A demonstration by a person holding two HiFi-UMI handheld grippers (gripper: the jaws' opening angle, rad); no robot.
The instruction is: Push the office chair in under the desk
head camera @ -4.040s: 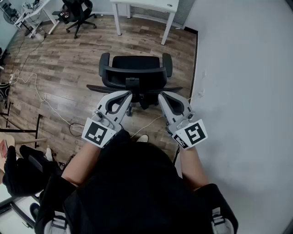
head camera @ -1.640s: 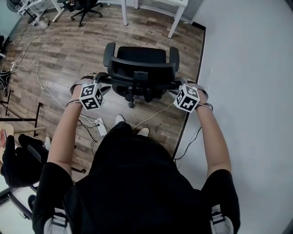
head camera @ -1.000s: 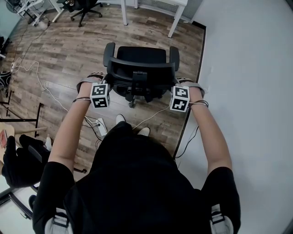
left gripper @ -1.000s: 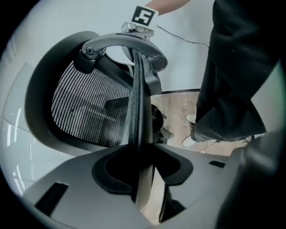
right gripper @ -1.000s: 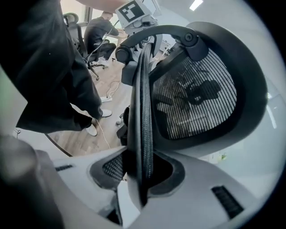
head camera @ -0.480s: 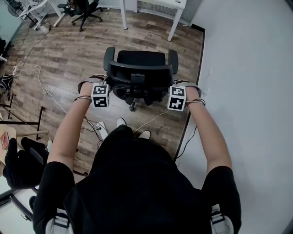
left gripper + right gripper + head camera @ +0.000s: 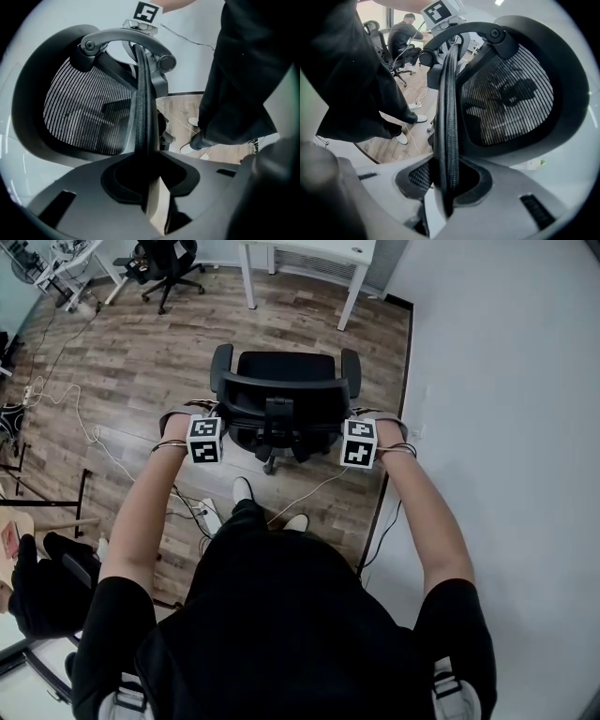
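While you stand directly behind the office chair [image 7: 286, 367], a pale cable [image 7: 314, 486] trails across the floor between your feet and the chair's base. Both tools grip the chair. The left gripper [image 7: 146, 180] has its jaws closed on the left edge of the mesh backrest [image 7: 140, 108]. The right gripper [image 7: 447, 183] has its jaws closed on the right edge. Each edge stands upright between its jaws and runs straight away from them.

Neither hand is nearer, as the two grips sit level, one on each side. The backrest's long axis runs left to right across your body, and the seat points away from you.

A white wall [image 7: 506, 381] runs close along the chair's right side, near your right hand. On the left there is open wooden floor [image 7: 141, 352].

Farther ahead, well apart from the chair across bare boards, stands the white desk [image 7: 319, 249]. Only the near edge of its worktop and two legs show. The push should therefore go straight ahead, away from you. The armrests must pass between those legs, and how much spare room they leave is hard to judge.
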